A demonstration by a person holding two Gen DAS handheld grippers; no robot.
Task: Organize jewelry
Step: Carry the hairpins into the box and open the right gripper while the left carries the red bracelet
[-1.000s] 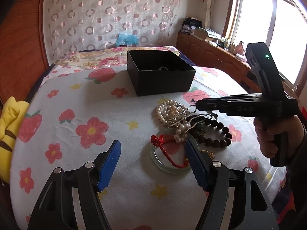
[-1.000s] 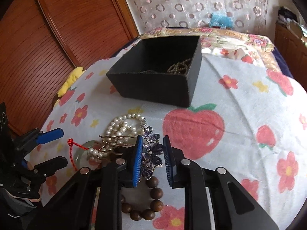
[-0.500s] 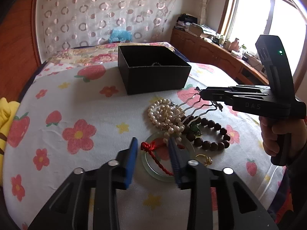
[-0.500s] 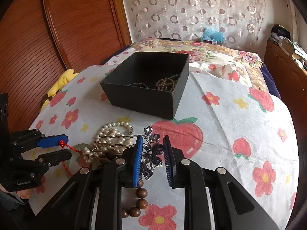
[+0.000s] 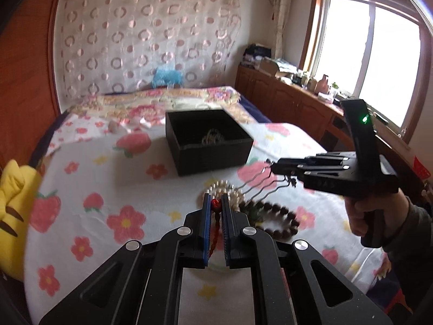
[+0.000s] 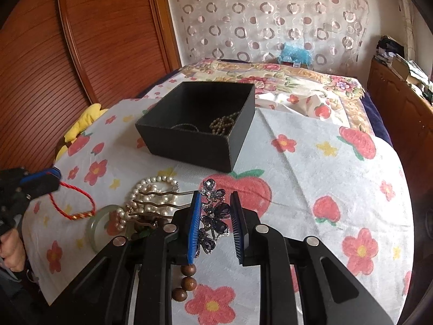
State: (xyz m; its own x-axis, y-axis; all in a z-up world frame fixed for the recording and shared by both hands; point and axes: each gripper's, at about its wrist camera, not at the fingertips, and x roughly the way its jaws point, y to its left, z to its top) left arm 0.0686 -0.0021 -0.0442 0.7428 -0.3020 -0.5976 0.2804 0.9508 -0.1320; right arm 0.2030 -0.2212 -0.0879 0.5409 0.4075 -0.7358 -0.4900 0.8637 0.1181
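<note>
We find the left gripper [image 5: 215, 205] clenched on the red cord [image 5: 215, 231]; its jaws pinch the cord near a knot, and the lower run is hidden behind the gripper body. From the right wrist view the cord [image 6: 73, 203] stretches from those jaws down to the jade bangle [image 6: 98, 226], whose near edge is covered by pearls.

The right gripper [image 6: 215, 218] grasps the hair comb [image 6: 213, 216]: jewelled purple flowers sit between its jaws, touching the blue pad, while the gap to the other pad is hard to judge. The comb's wavy prongs [image 6: 154, 203] reach out over the pearl strand [image 6: 150, 192]. In the left wrist view the prongs [image 5: 263, 187] show, but the flowers are lost behind the gripper's [image 5: 273, 169] tip.

The bead bracelet [image 6: 188, 280] is cut off by the gripper frame; only a few brown beads show. A green piece beside it is too obscured to identify.

The black box [image 6: 201, 128] stands open on the flowered sheet [image 6: 311, 189] of the bed, well beyond the pile. Inside we make out a beaded chain [image 6: 224, 124] and a thin dark loop; the rest of its floor is in shadow. A yellow toy [image 5: 12, 203] is cut off at the bed's edge.
</note>
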